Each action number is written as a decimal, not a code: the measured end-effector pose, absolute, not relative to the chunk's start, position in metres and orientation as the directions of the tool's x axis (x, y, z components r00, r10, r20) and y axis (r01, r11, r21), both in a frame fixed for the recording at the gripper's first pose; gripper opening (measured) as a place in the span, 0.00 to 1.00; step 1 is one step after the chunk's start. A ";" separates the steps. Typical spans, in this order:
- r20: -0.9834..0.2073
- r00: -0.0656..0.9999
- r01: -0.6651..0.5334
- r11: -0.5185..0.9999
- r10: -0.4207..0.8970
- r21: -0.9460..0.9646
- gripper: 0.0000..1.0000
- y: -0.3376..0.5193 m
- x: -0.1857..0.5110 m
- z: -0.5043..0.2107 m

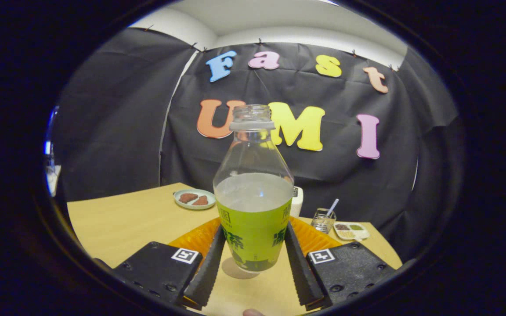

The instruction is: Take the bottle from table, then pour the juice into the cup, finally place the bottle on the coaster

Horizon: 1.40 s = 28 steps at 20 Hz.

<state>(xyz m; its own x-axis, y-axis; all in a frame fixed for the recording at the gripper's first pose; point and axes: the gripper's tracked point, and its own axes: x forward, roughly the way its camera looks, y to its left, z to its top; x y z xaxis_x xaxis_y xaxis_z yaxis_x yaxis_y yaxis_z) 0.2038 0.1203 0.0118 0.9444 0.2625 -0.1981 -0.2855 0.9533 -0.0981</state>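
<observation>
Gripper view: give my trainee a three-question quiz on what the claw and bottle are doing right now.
1. True or false: the bottle has its cap on.
2. The claw is: A) open and clear of the bottle, B) shut on the bottle, C) holding the glass cup.
3. What lies on the wooden table right behind the bottle?

Key:
1. False; the neck is open.
2. B; both fingers press on the labelled sides, and a shadow under the base suggests the bottle is lifted.
3. The orange coaster.
</observation>
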 end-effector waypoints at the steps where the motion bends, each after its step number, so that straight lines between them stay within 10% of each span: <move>1: -0.211 0.939 -0.290 0.954 0.270 -0.070 0.77 0.121 0.211 0.007; 28: -0.407 0.878 -0.283 0.959 0.251 -0.018 0.80 0.142 0.296 -0.121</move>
